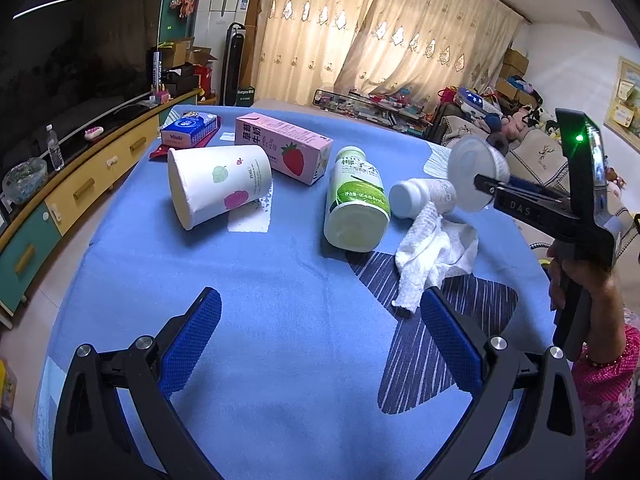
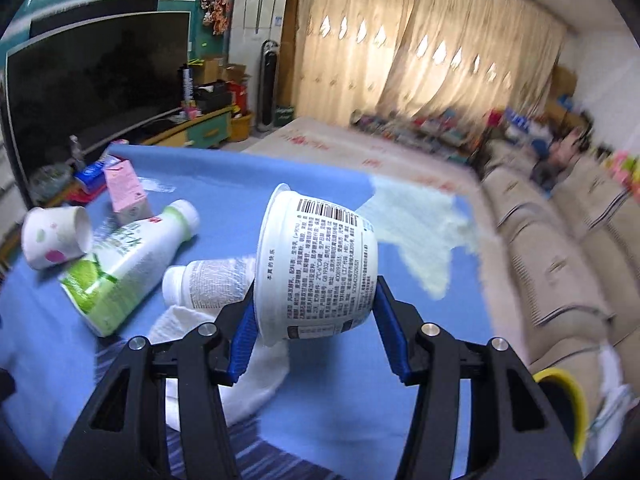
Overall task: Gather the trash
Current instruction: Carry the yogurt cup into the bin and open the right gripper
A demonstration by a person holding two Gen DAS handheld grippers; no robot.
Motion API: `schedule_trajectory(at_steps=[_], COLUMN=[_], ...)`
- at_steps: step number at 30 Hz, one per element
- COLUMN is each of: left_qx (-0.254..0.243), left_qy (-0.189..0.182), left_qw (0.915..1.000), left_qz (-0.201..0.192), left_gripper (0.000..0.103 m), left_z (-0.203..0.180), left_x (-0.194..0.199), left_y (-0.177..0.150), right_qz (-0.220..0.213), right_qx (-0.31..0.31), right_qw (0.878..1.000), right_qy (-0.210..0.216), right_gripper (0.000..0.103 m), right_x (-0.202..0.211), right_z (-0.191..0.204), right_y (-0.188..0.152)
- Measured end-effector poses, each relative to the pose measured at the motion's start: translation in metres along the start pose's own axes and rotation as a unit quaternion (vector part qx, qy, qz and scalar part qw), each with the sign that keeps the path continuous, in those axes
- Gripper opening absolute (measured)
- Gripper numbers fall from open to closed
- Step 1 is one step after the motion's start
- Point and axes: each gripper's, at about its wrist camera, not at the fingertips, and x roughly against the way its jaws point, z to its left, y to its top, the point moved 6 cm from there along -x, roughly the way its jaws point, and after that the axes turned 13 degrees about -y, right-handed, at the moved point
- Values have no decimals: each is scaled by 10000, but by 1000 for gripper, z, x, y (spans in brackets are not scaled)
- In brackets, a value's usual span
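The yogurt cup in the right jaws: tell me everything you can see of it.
The yogurt cup is a white, plastic-looking tub with a flared rim, a barcode and dense black print on its side. It lies tilted, rim pointing up and left, clamped at its lower body between the blue pads of the right gripper. It is lifted clear of the blue tablecloth; the left wrist view shows it held in the air.

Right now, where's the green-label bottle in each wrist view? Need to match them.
Left wrist: green-label bottle lies centre, slightly right, base toward the camera.
Right wrist: the same bottle lies at left, cap pointing up-right.
Shared landmark: small white bottle lying just right of it in both.
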Motion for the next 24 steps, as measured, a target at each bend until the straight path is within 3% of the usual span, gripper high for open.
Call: schedule_trajectory(at_steps=[4, 12, 18, 24], left_qx=[-56, -178, -279, -324], left_qy=[-22, -57, -150, -258], left_qw=[10000, 9998, 9994, 9991], left_qz=[-2, 24, 102, 102], left_gripper=[98, 98, 98, 98], left_z=[-5, -19, -37, -58], left_x=[2, 2, -7, -14], left_y=[0, 0, -1, 0], right_qz=[-207, -114, -114, 206], right_qx=[34, -680, -1088, -1701], right_qw=[9994, 9975, 9939, 9823], right_qy=[-262, 184, -134, -755], right_gripper=[51, 51, 51, 51], right_x=[9, 40, 64, 65], right_z=[-12, -58, -113, -186], right_y=[3, -9, -45, -102])
